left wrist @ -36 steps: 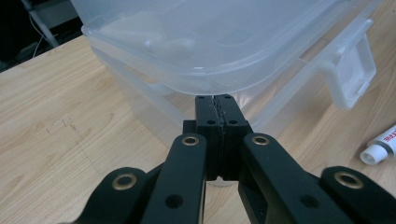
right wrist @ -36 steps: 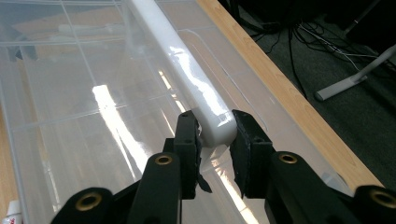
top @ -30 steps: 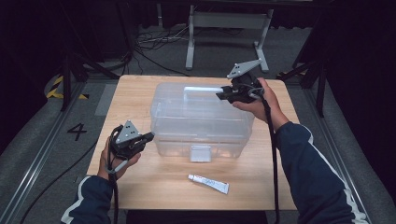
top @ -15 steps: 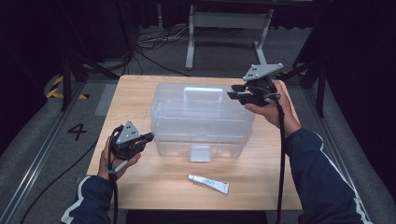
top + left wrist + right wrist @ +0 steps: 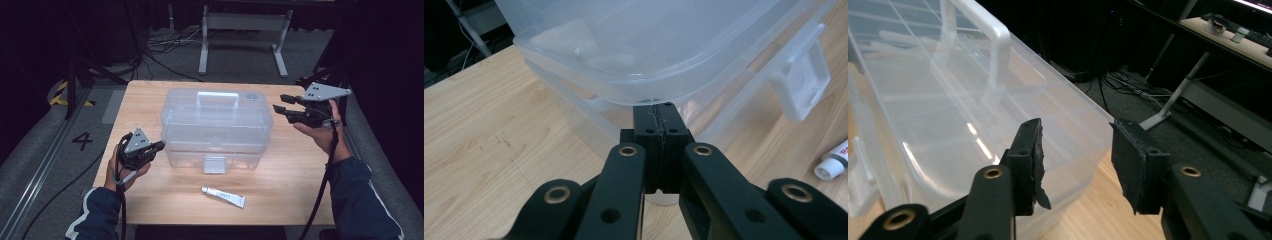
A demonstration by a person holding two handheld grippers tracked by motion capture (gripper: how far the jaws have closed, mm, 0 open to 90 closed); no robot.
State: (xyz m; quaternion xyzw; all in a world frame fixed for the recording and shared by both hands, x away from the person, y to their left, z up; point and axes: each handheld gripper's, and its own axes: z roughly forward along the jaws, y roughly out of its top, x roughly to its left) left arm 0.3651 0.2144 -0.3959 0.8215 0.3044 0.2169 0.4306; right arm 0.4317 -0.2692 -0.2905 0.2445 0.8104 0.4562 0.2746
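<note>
Dark studio floor with cables surrounds a wooden counter [image 5: 150, 100] bearing a clear plastic box [image 5: 216, 127], centred, lid on. Left claw [image 5: 159, 145], jaws together and empty, rests at the box's front-left corner. Right claw [image 5: 280, 107], empty beside the box's right end, has just been opening. A tube [image 5: 223, 196] lies in front. Likely next: grasping the lid's edge.
</note>
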